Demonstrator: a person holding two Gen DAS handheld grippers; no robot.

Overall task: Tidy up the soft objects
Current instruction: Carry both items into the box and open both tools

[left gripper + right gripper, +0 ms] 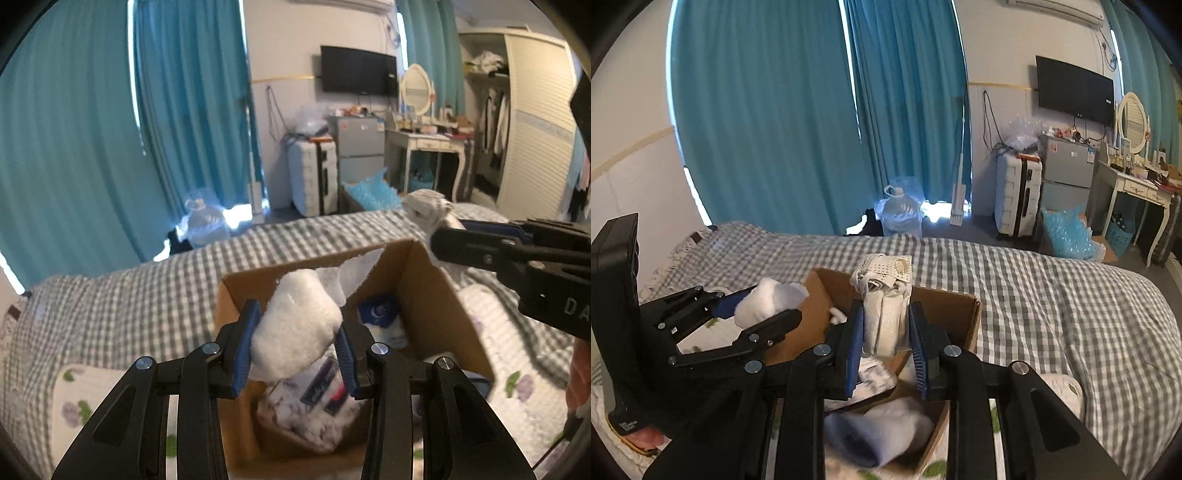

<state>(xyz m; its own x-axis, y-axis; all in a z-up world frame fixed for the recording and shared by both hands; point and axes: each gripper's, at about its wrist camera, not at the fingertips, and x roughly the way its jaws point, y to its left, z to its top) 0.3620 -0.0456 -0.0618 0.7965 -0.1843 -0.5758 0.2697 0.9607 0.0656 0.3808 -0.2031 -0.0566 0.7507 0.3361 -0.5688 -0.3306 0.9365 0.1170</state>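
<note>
Left wrist view first: the left tongs (pixel 297 341) are clamped on a fluffy white sock bundle (pixel 295 325), squeezed between the blue pads (pixel 244 343) and held right over the open cardboard box (pixel 424 280). Inside the box there's a white packet with a dark label (pixel 314 398) under the bundle, plus a blue and white item (pixel 380 314) toward the far right corner. The box sits on a bed with a grey checked cover (pixel 155 291). Off to the right, the right tongs (pixel 439 236) come in from the side, gripping a pale rolled cloth (pixel 426 210) above the box's far corner. Teal curtains (pixel 92 129), a white suitcase (pixel 314 177) and a wall TV (pixel 358 70) fill the background. Right wrist view: the right tongs (pixel 886 339) are closed on that cream perforated roll (pixel 886 310), standing upright between the pads over the box (pixel 960 306). A soft white and blue bundle (pixel 882 432) lies low in the box near the camera. The left tongs (pixel 768 306) reach in from the left with the white sock bundle (pixel 764 299) pinched in them, over the box's left edge. Checked bed cover (pixel 1052 295) spreads out to the right, with a water jug (pixel 899 214) on the floor past it.
</note>
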